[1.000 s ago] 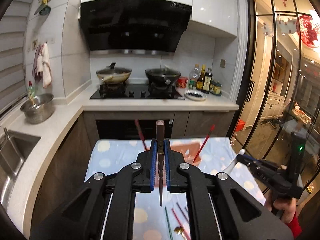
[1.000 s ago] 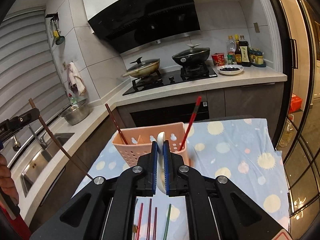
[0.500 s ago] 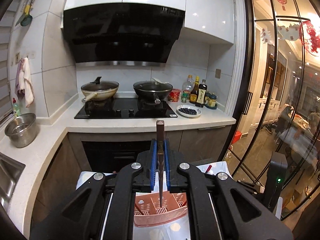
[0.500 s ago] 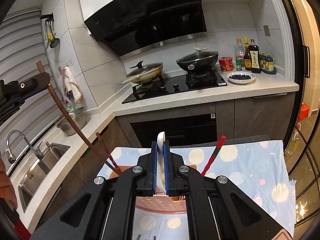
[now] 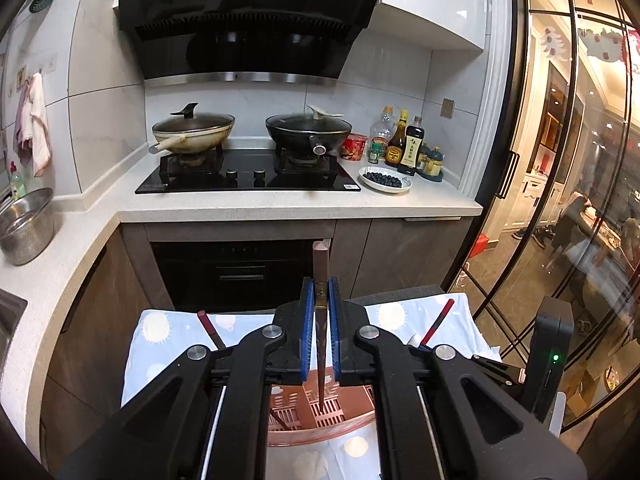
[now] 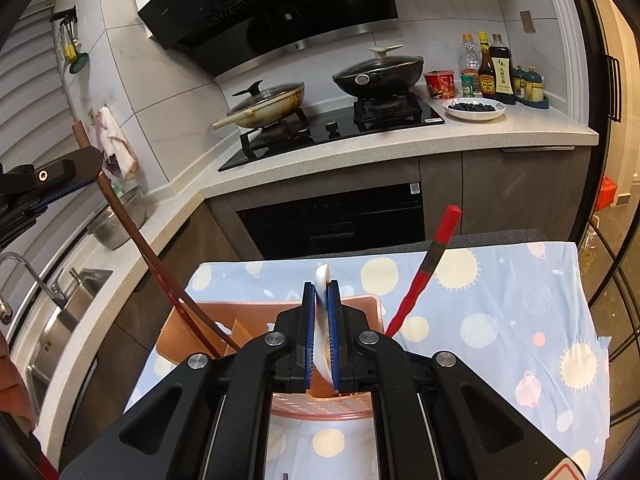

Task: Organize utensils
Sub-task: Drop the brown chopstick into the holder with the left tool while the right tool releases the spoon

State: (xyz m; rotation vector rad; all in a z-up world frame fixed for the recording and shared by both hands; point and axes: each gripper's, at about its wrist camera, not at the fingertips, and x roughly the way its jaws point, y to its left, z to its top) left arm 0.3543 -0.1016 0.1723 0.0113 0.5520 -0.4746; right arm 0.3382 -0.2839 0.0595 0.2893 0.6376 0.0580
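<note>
My left gripper (image 5: pixel 320 300) is shut on a brown chopstick (image 5: pixel 320 276), held upright with its lower tip down inside the pink utensil basket (image 5: pixel 320 428). The same chopstick (image 6: pixel 132 224) shows in the right wrist view, slanting from the left gripper (image 6: pixel 86 164) into the basket (image 6: pixel 184 332). My right gripper (image 6: pixel 321 300) is shut on a white spoon (image 6: pixel 322 276), just above the basket. A red chopstick (image 6: pixel 424 272) and a dark red one (image 5: pixel 210 328) stand in the basket.
The basket sits on a small table with a blue sun-patterned cloth (image 6: pixel 500 300). Behind it is a kitchen counter (image 5: pixel 280 208) with a hob, two lidded woks, bottles and a plate of blueberries. A sink (image 6: pixel 60 320) is at the left, a glass door (image 5: pixel 560 200) at the right.
Both grippers have moved forward over the basket. The brown chopstick's tip now reaches down into the basket. The loose chopsticks on the cloth have dropped out of view.
</note>
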